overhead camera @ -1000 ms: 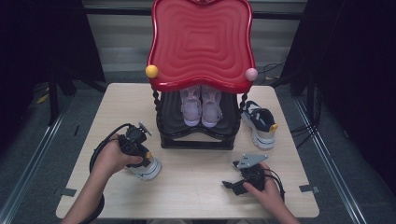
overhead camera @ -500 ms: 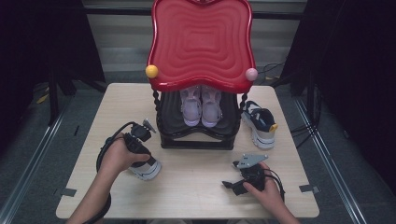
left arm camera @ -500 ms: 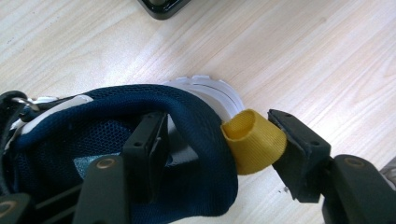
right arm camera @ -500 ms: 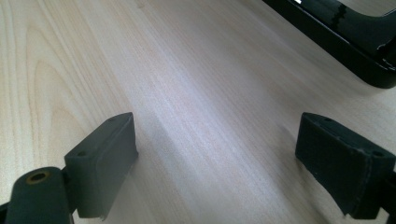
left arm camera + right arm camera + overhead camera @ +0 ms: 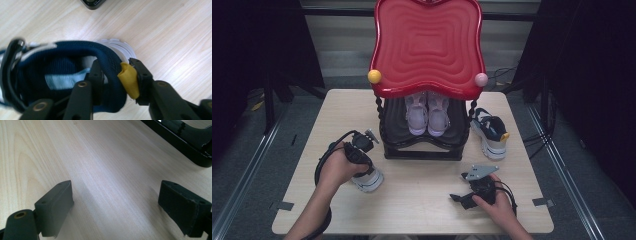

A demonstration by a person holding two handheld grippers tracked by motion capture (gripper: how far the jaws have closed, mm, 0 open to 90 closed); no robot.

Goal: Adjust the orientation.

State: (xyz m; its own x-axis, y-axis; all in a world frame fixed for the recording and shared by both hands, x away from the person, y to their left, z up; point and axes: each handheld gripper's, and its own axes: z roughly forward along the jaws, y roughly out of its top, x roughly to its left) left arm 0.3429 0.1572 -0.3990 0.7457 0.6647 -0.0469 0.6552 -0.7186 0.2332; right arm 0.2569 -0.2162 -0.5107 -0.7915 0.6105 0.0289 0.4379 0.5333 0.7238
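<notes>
Left of the black shoe rack point(image 5: 422, 150), on the table point(image 5: 427, 200), we find the navy sneaker point(image 5: 368, 178). The left gripper point(image 5: 116, 75) has just been closing and now pinches its heel collar by the yellow pull tab point(image 5: 128, 80), so we judge lifting is next. The right gripper point(image 5: 120, 205), before the rack, rests wide and empty.

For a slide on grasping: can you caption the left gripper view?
Left gripper closing on the navy heel collar of a shoe, one jaw inside, one against its yellow pull tab.
</notes>
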